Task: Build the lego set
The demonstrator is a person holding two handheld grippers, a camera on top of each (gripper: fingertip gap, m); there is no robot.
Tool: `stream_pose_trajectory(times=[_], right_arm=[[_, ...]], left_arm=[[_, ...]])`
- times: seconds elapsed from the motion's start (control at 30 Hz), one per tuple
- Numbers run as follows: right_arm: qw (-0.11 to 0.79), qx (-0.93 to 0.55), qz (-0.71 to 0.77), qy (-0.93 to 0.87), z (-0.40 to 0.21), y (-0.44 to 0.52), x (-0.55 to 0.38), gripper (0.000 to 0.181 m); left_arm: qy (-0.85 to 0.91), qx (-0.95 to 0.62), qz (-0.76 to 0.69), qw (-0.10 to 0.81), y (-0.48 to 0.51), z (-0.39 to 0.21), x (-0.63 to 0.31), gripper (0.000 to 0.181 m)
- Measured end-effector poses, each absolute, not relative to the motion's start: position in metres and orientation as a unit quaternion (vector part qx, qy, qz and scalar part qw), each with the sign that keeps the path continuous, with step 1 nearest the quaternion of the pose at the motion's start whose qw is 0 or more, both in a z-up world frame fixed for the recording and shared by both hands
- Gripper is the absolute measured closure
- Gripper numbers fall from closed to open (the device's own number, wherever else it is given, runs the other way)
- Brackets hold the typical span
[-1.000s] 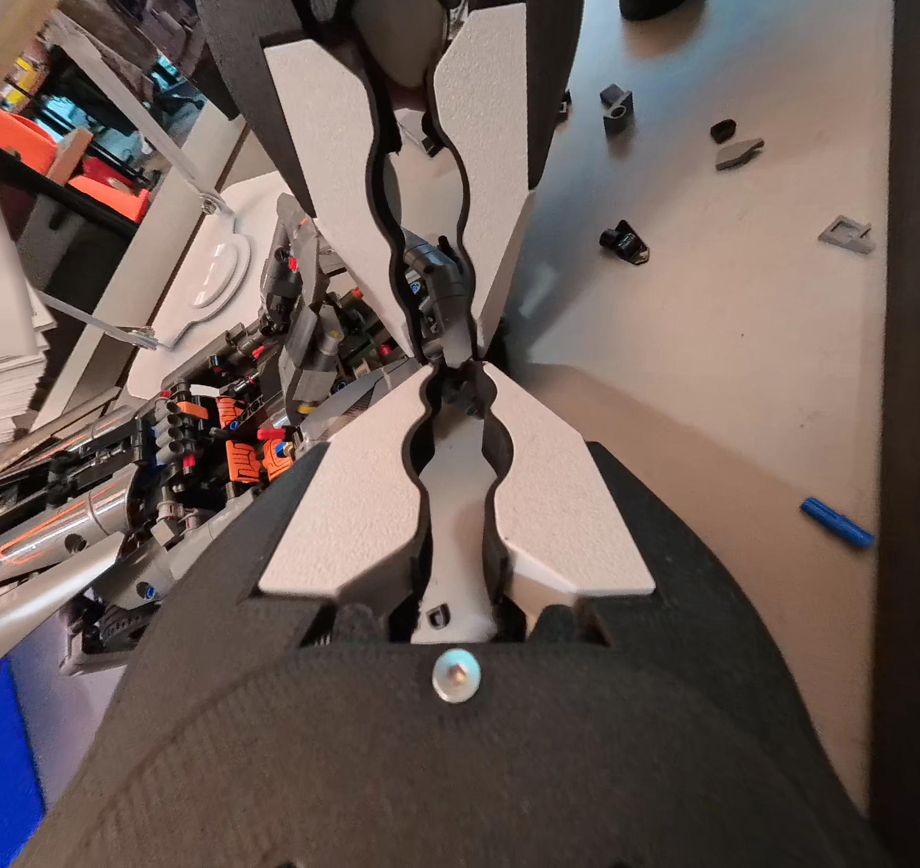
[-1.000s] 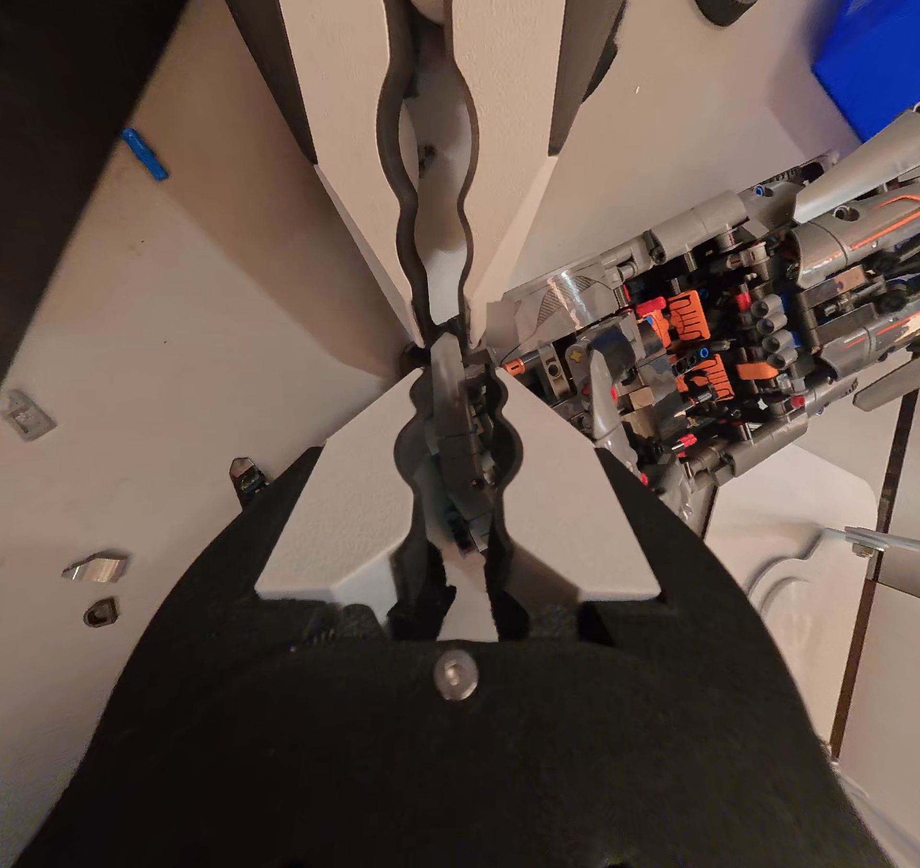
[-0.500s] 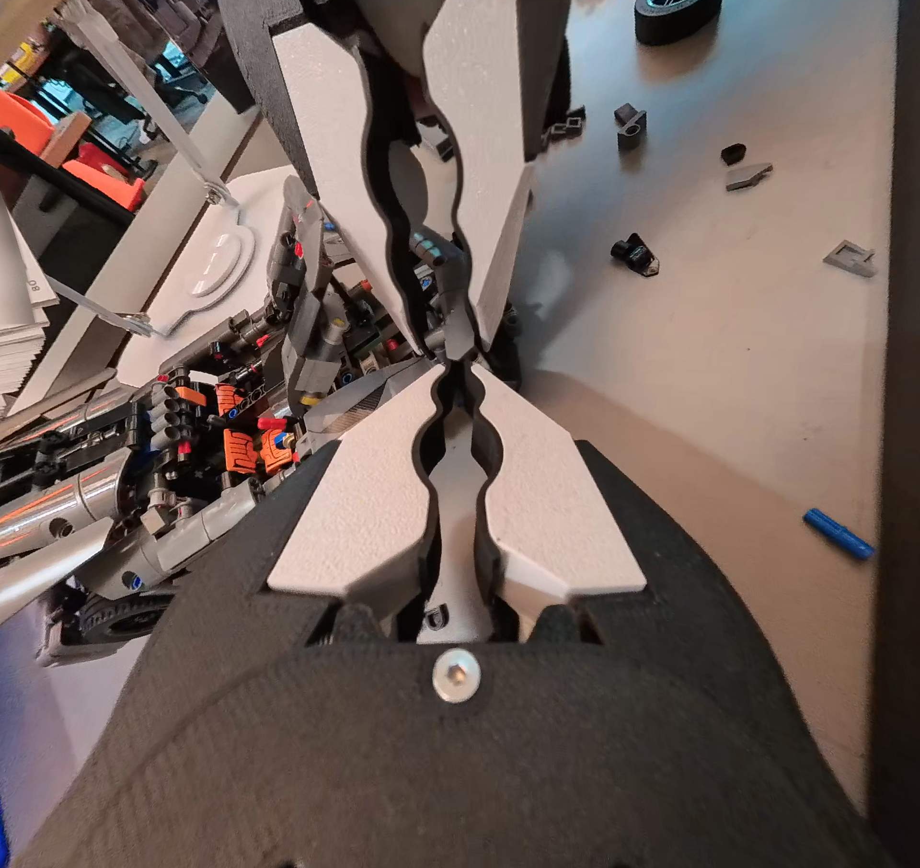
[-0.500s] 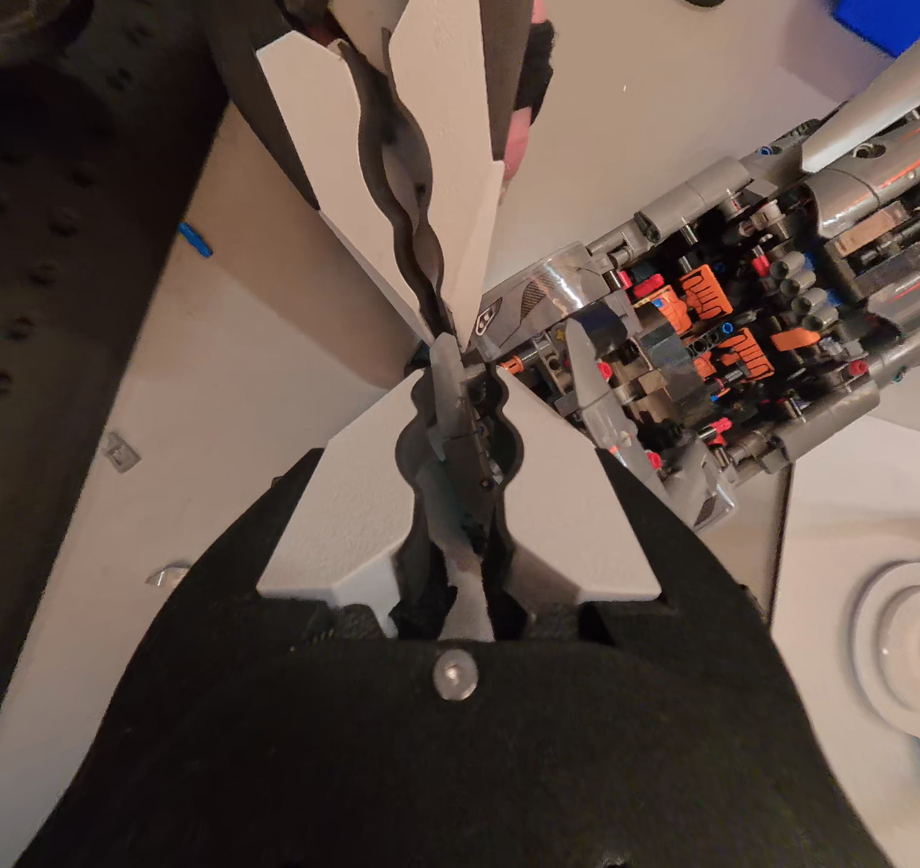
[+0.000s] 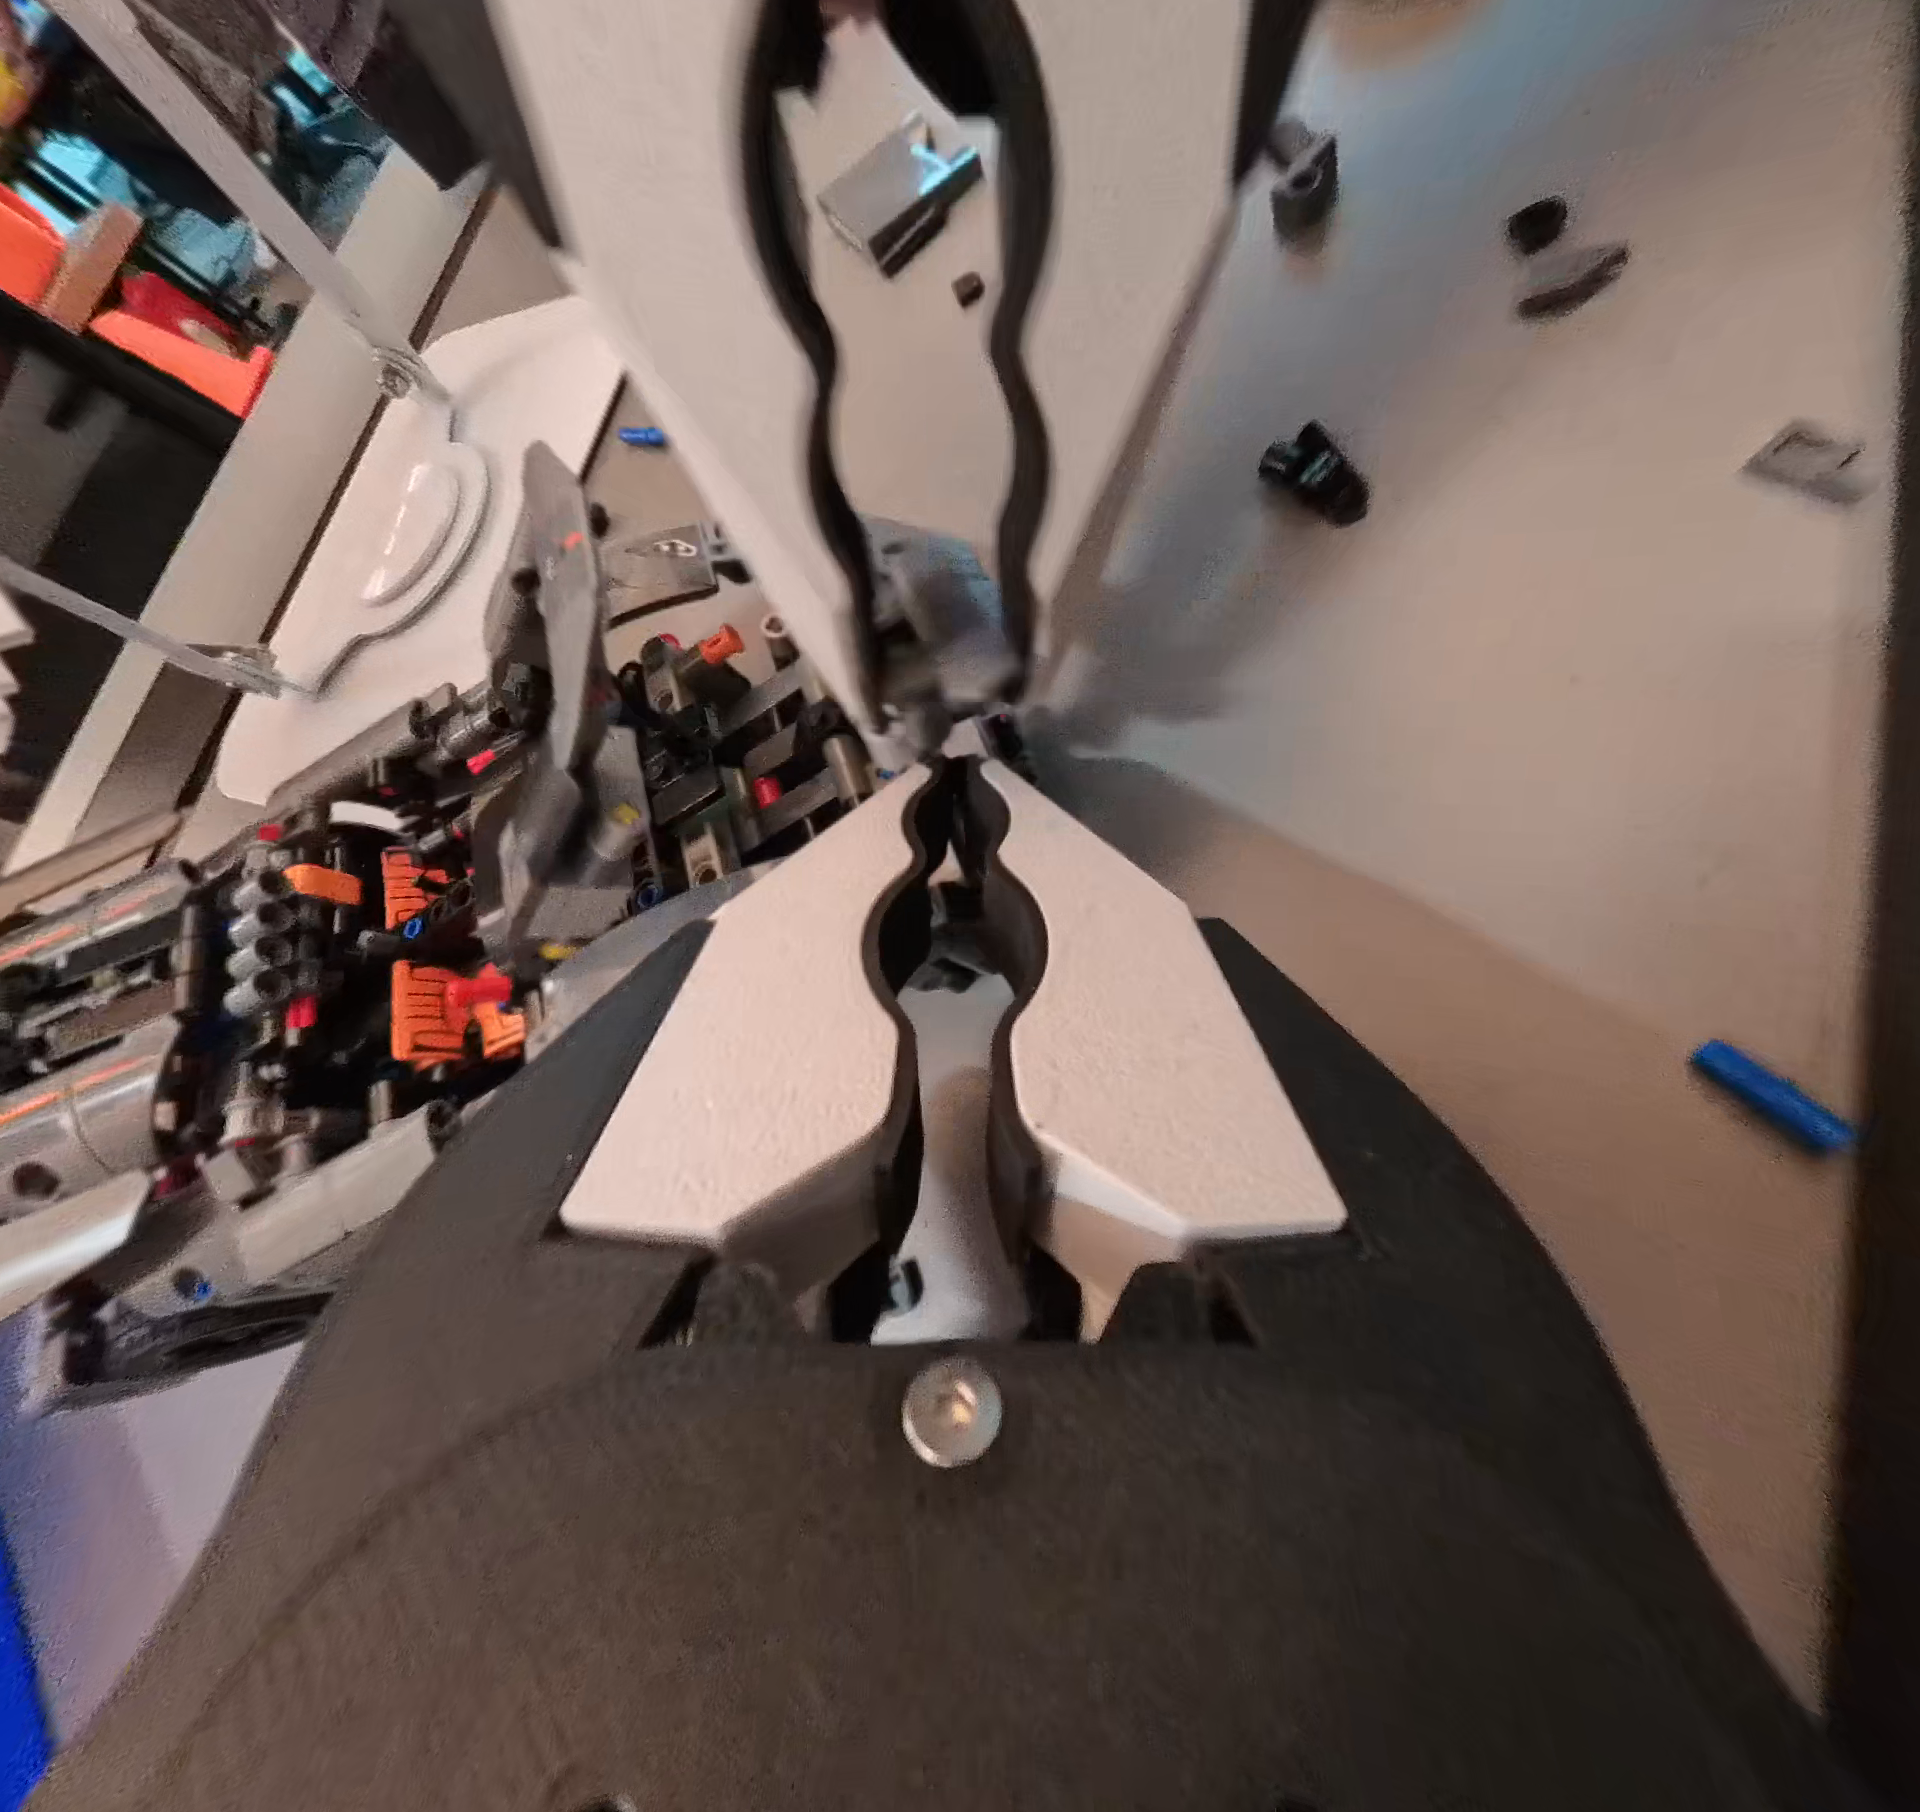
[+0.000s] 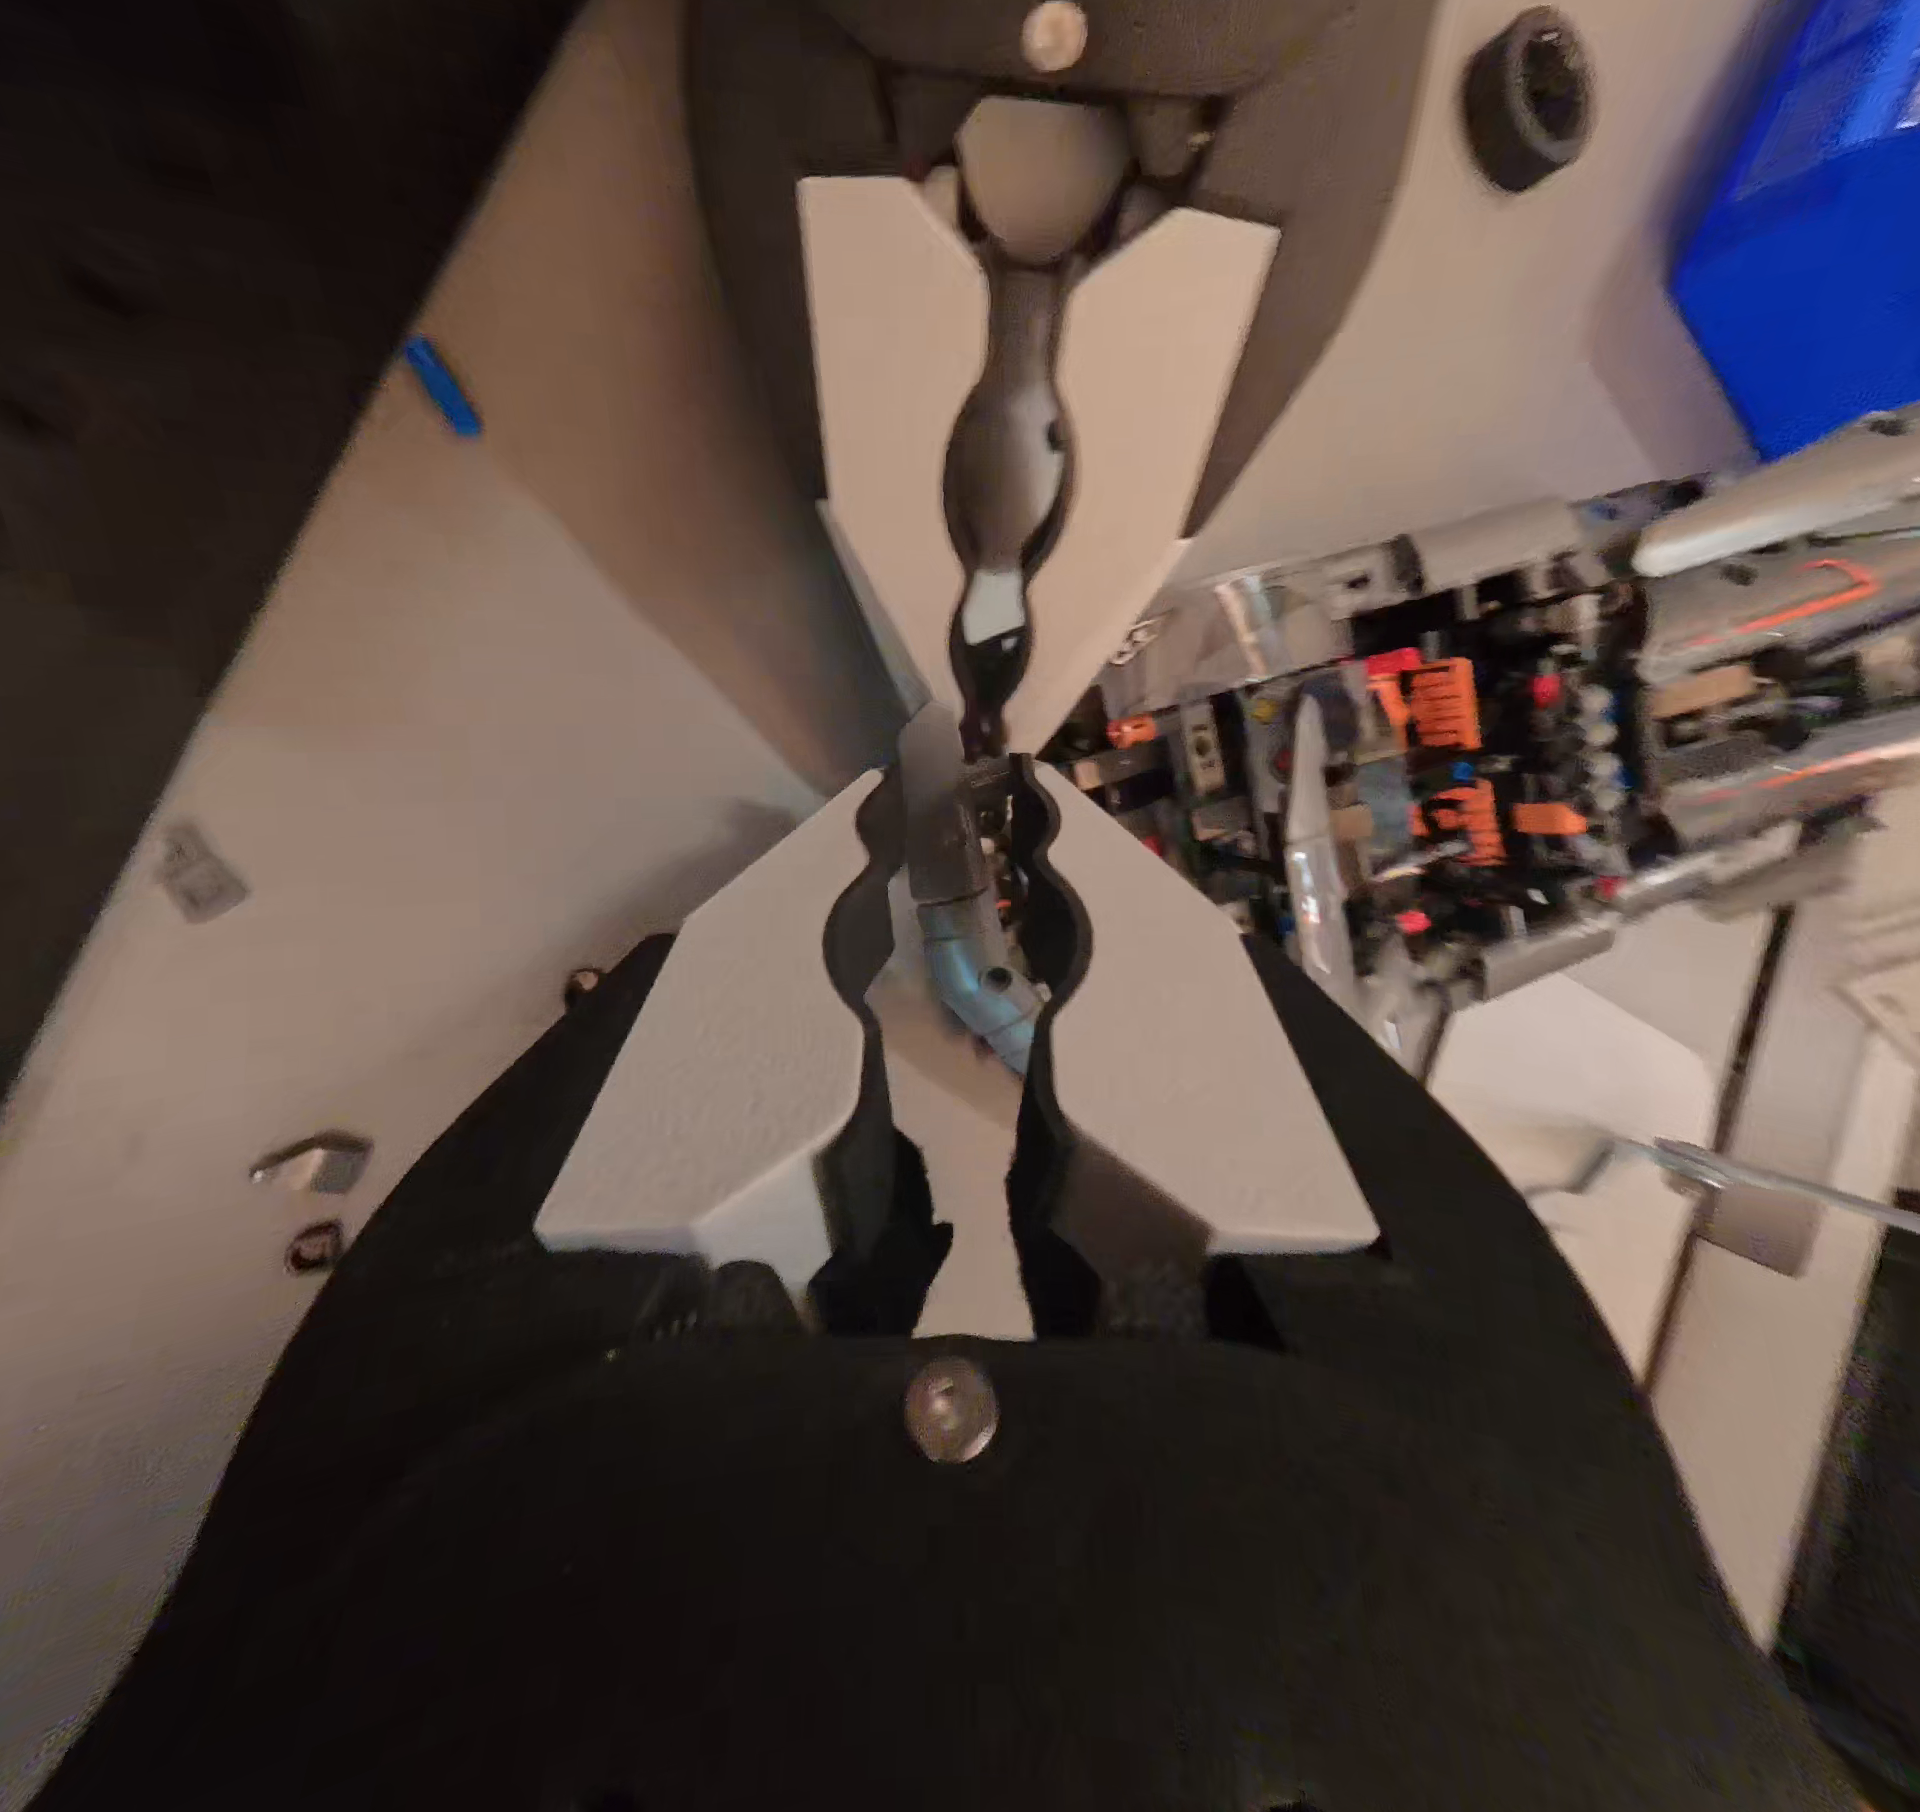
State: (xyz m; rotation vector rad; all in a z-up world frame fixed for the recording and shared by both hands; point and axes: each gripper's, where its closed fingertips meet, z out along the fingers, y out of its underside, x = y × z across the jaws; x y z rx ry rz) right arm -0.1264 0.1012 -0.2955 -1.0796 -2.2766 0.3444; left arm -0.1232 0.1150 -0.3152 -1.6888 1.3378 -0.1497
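Joining two small pieces tip to tip, well above the pale tabletop [image 5: 1558,723]. Right gripper [image 6: 961,775] clamping on a grey panel sub-assembly with a light blue curved connector [image 6: 971,941], panel end poking out past the fingertips, blue end sitting back between the jaws. Left gripper [image 5: 951,770] nearly closed, pinching something small and dark [image 5: 961,832] at the very tips; too blurred to tell what kind of piece. Looking like a push-fit mating step, so: keeping both grippers on one straight line, pressing tip toward tip without twisting, holding the right-hand clamp firm so the grey panel is not sliding back into the jaws. Easing pressure on gradually; risking the small dark piece popping out sideways if the angle drifts.

Pose: grippers facing each other head-on, fingertips almost touching, each filling the upper half of the other's view. Right gripper's fingers [image 5: 665,308] blurring in the left wrist view, suggesting motion.

Big grey, black and orange Technic car model [image 6: 1455,775] sitting just right of the right jaws, left of the left jaws, not being touched. Loose small dark parts [image 5: 1314,474] and a blue pin [image 5: 1766,1108] lying on the far side of the jaws. Black tyre [image 6: 1527,100] lying beyond the left gripper.
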Motion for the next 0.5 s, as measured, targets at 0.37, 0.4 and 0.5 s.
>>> stream_pose_trajectory(times=[0.37,0.4,0.5], right_arm=[[0.267,-0.402,0.177,-0.858,-0.303,0.099,-0.118,0.162],[0.267,-0.395,0.17,-0.862,-0.305,0.098,-0.117,0.162],[0.26,-0.392,0.167,-0.867,-0.307,0.097,-0.115,0.161]], left_arm=[[0.549,-0.697,-0.074,0.455,0.113,-0.319,-0.127,0.178],[0.548,-0.697,-0.076,0.455,0.113,-0.319,-0.127,0.177],[0.551,-0.696,-0.077,0.454,0.113,-0.319,-0.127,0.178]])
